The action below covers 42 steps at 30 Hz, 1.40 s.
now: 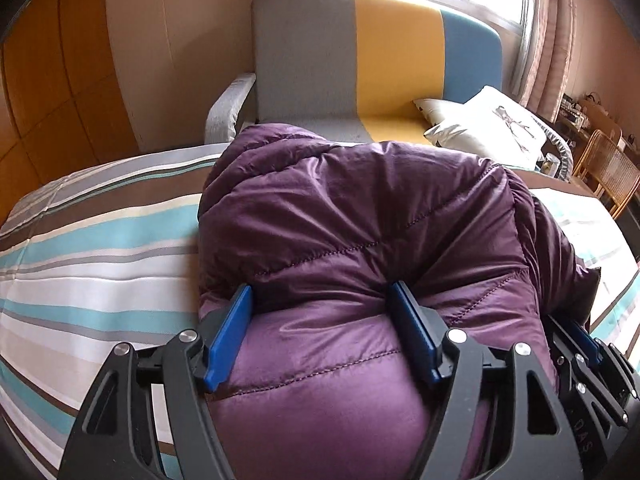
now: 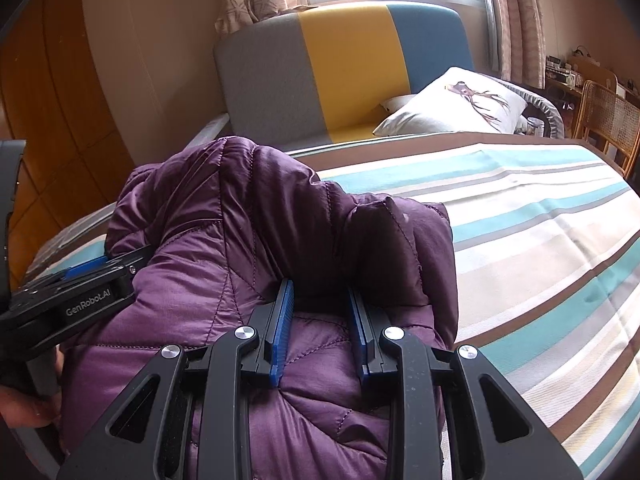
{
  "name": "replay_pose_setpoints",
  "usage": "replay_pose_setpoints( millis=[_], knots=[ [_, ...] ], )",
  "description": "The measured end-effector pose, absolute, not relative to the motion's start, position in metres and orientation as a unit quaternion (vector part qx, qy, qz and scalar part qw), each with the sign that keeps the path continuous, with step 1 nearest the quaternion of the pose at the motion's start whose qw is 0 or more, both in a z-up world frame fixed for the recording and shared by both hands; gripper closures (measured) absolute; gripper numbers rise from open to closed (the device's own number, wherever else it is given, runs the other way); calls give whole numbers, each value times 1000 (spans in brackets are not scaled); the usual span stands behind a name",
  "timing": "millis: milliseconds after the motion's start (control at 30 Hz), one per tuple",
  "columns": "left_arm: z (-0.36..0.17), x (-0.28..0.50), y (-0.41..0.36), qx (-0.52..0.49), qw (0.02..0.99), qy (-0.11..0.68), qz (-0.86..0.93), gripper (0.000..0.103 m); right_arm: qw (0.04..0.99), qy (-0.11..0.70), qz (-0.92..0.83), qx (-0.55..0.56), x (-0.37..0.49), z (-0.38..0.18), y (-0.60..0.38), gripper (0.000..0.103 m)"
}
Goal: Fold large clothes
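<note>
Left gripper [image 1: 322,334] straddles the purple quilted jacket [image 1: 360,232], jaws wide, unpinched; right gripper [image 2: 320,332] pinches 1 fold. Release only after the bundle settles.

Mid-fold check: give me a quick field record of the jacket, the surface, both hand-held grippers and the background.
garment: purple quilted jacket, bunched in a puffy heap
surface: striped bed cover
left hand-held gripper: jaws wide, straddling a bulge of jacket
right hand-held gripper: narrow, pinching a fold of jacket
background: grey, yellow and blue sofa, white pillow
</note>
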<state>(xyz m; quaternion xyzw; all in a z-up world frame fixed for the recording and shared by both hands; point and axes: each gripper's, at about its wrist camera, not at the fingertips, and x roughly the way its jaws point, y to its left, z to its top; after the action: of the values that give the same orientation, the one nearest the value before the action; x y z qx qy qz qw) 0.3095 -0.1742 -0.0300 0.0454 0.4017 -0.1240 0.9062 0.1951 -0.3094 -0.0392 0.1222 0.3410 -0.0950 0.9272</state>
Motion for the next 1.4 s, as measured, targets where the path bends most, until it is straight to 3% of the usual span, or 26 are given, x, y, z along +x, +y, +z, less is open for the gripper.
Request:
replay_pose_setpoints(
  millis=[33, 100, 133, 367, 633, 767, 933, 1267, 1300, 1367, 1400],
  knots=[
    [-28, 306, -173, 44, 907, 400, -124, 31, 927, 343, -94, 121, 195, -38, -310, 77],
    [-21, 299, -164, 38, 910, 396, -113, 11, 925, 352, -89, 113, 193, -30, -310, 77],
    [-16, 295, -158, 25, 909, 400, -116, 10, 924, 355, -83, 116, 192, -24, -311, 77],
    [14, 304, -139, -16, 916, 386, -112, 9, 935, 333, -49, 113, 201, 21, -316, 77],
    [-15, 350, -184, 80, 895, 426, -105, 8, 915, 384, -77, 102, 247, -22, -328, 77],
    [-38, 366, -180, 43, 882, 457, -111, 6, 912, 384, -83, 121, 254, -36, -336, 78],
    [-48, 367, -183, 57, 890, 440, -107, 4, 914, 379, -98, 110, 257, -42, -333, 78],
    [-21, 320, -159, 34, 899, 417, -132, 3, 920, 370, -102, 77, 241, -27, -321, 76],
    [-18, 315, -156, 28, 898, 417, -136, 2, 922, 366, -105, 70, 235, -23, -318, 75],
    [-12, 297, -146, 9, 899, 411, -149, 2, 926, 356, -107, 69, 226, -15, -316, 55],
    [-10, 291, -144, 5, 899, 410, -154, 2, 928, 349, -106, 71, 219, -11, -313, 49]
  ],
)
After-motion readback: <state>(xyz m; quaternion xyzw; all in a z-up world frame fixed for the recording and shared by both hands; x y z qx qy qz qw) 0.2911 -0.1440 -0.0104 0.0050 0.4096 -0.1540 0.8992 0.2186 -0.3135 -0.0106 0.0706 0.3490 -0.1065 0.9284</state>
